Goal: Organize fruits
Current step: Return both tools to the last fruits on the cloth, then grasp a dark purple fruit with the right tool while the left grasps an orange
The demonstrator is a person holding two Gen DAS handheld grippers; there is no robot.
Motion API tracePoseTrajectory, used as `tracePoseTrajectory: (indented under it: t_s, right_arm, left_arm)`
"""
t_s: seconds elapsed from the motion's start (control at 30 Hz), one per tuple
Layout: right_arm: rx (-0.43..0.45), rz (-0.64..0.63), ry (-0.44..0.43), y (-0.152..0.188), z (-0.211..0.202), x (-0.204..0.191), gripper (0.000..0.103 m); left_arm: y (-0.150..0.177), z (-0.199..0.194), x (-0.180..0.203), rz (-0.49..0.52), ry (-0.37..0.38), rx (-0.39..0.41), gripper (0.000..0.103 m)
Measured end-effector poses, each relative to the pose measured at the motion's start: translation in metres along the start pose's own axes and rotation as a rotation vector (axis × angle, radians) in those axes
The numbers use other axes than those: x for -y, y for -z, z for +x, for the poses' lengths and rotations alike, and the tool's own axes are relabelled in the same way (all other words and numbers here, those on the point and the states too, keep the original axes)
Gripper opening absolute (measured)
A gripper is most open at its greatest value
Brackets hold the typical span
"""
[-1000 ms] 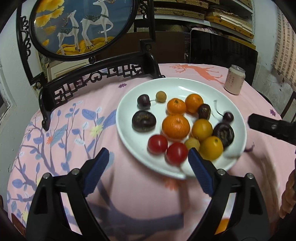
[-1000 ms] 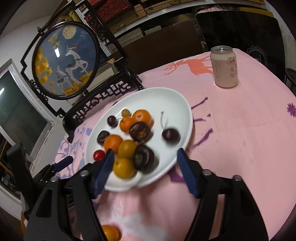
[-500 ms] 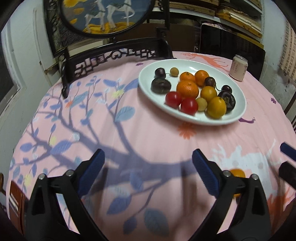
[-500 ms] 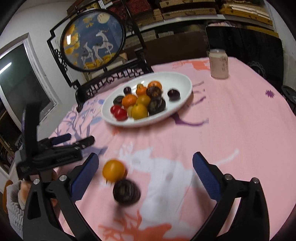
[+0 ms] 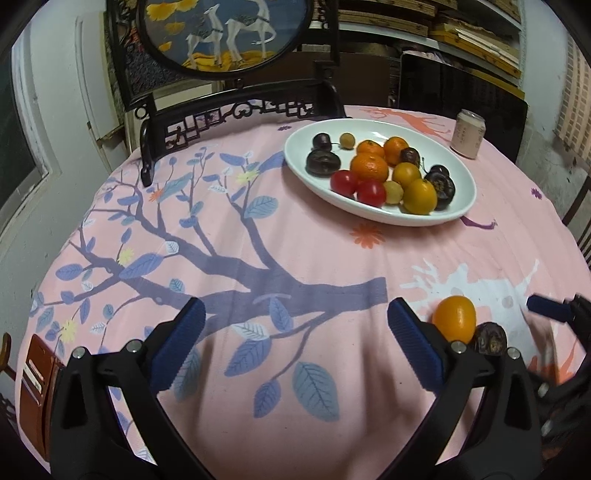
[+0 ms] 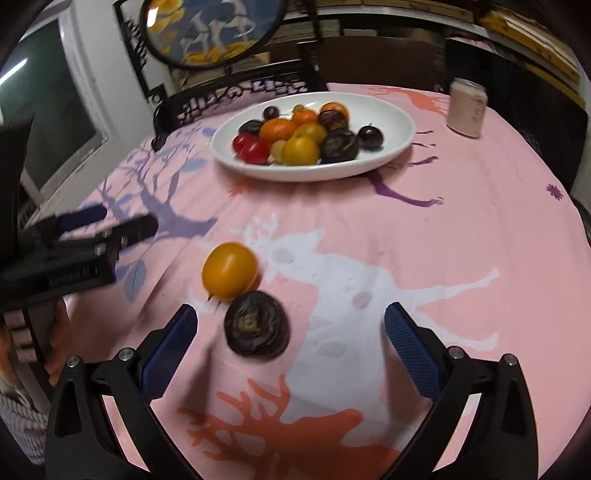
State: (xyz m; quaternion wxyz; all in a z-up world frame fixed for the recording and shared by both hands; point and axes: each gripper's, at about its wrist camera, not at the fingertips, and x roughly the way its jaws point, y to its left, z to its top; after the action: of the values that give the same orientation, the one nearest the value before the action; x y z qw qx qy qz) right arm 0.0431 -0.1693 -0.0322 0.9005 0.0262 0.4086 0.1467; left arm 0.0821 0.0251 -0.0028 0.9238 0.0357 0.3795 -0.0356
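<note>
A white plate (image 5: 458,206) (image 6: 391,122) holds several fruits: oranges, red tomatoes, yellow fruits and dark wrinkled ones. A loose yellow-orange fruit (image 5: 454,323) (image 6: 229,270) and a dark wrinkled fruit (image 5: 490,342) (image 6: 257,324) lie touching on the pink tablecloth near the front. My left gripper (image 5: 295,349) is open and empty, left of both. My right gripper (image 6: 290,349) is open and empty; the dark fruit lies between its fingers, near the left one. The left gripper also shows at the left of the right wrist view (image 6: 107,229).
A pink drink can (image 5: 468,134) (image 6: 467,109) stands beyond the plate at the right. A black carved stand with a round deer picture (image 5: 229,33) stands at the table's back left. A brown wallet (image 5: 35,373) lies at the front left edge.
Both grippers have pulled back from the plate toward the table's front. The two loose fruits have come into view and now lie close to the right gripper.
</note>
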Motion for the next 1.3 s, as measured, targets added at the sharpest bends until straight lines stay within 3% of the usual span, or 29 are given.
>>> tracePoseTrajectory:
  t_s: [0.27,0.3,0.37,0.47,0.73,0.9,1.07,1.3]
  right_arm:
    - [0.057,-0.084,0.0,0.006,-0.005,-0.014,0.1]
    - [0.052,-0.106,0.013,0.006,-0.003,-0.018,0.096]
    - [0.026,-0.151,0.024,0.008,0.002,-0.026,0.071]
    - [-0.014,-0.164,0.013,0.009,0.01,-0.028,0.055]
    - [-0.018,-0.128,0.014,0.008,0.011,-0.023,0.039]
    - [0.08,-0.01,0.095,-0.007,-0.011,0.017,0.039]
    - [0.096,0.136,0.08,-0.014,-0.018,0.053,0.039]
    - [0.135,0.197,0.049,-0.015,-0.03,0.065,0.039]
  left_arm:
    - [-0.002,0.003,-0.01,-0.051,0.013,-0.02,0.101]
    - [-0.002,0.003,-0.009,-0.049,0.012,-0.02,0.101]
    - [-0.002,0.002,-0.008,-0.043,0.01,-0.016,0.101]
    - [-0.002,0.0,-0.005,-0.033,0.007,-0.01,0.101]
    - [0.0,0.002,0.003,0.004,0.007,-0.016,0.101]
    - [0.004,0.0,0.016,0.065,0.009,-0.004,0.101]
    - [0.011,-0.013,0.043,0.177,0.079,0.053,0.101]
    - [0.026,-0.019,0.09,0.356,0.106,0.12,0.1]
